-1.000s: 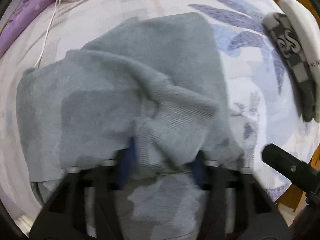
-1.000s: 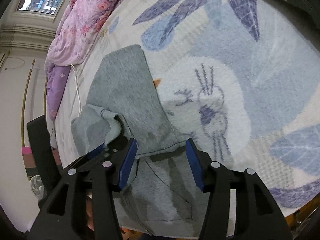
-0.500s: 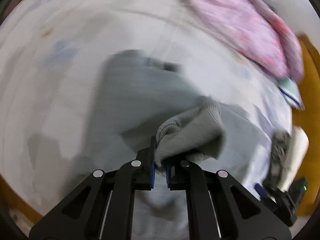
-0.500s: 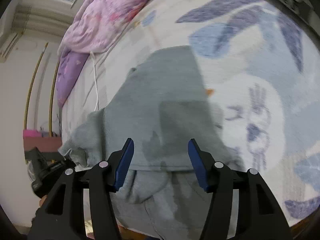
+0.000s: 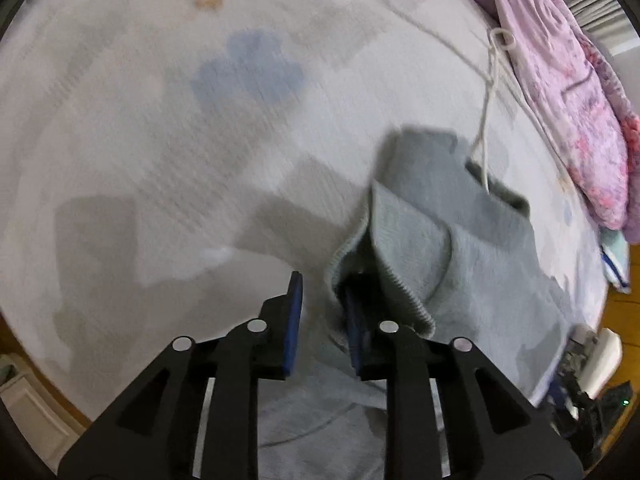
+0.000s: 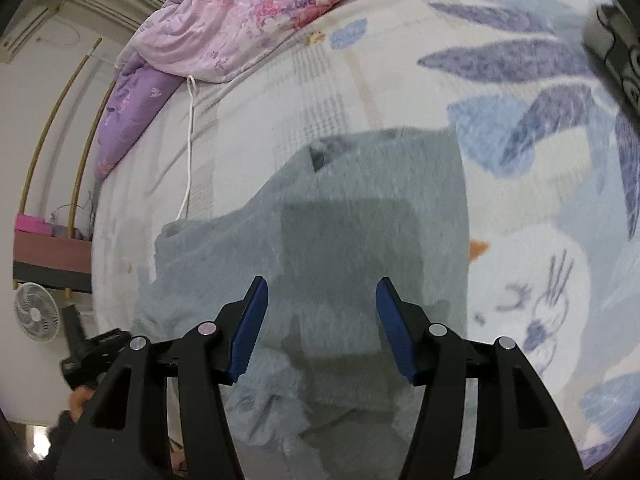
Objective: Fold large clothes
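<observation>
Since a second ago, the left gripper (image 5: 320, 312) has swung across the bed, and the grey sweater (image 6: 360, 240) is flatter now. Its jaws have just been opening; they stand a little apart, and the ribbed cuff (image 5: 384, 280) hangs over the right finger only, not pinched. The right gripper (image 6: 320, 320) hovers wide open over the sweater, holding nothing.

The sweater lies on the bedspread (image 6: 540, 200), with its long side running from the near bed edge toward the pink quilt (image 6: 260, 0) (the far end stops well short of it). A white cord (image 6: 190, 152) lies just beside it. Plenty of bare bedspread spreads out on both sides.
</observation>
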The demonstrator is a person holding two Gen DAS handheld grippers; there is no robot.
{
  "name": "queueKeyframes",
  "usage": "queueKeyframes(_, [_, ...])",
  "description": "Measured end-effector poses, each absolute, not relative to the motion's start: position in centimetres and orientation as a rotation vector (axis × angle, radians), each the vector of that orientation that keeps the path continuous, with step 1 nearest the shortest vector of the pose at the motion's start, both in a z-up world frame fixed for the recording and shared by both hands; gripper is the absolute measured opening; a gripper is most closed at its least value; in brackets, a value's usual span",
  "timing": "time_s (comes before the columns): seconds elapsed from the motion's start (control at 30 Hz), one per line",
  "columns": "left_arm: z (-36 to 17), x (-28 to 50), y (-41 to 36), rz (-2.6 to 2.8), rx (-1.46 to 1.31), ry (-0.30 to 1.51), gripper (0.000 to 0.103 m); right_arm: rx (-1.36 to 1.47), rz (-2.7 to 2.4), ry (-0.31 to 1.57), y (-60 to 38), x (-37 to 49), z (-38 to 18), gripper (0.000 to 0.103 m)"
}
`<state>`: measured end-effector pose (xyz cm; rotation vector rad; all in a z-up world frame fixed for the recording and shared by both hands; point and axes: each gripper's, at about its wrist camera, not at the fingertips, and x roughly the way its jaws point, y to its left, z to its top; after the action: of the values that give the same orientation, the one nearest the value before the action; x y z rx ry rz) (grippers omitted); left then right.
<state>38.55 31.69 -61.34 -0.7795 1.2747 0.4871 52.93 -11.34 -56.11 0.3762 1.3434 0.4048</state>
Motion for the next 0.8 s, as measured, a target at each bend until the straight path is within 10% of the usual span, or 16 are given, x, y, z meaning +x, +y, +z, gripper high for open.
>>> queueKeyframes(0.33, [-57.8, 41.0, 28.8, 0.321, -0.762, 1.214, 0.028, 0.298, 0.371, 1.354, -11.4, 55.8, -56.9, 0.028])
queueKeyframes(0.8, [-64.6, 45.2, 26.1, 0.350, -0.636, 1.462, 0.033, 0.264, 0.254, 1.575, -12.2, 59.4, -63.7, 0.031])
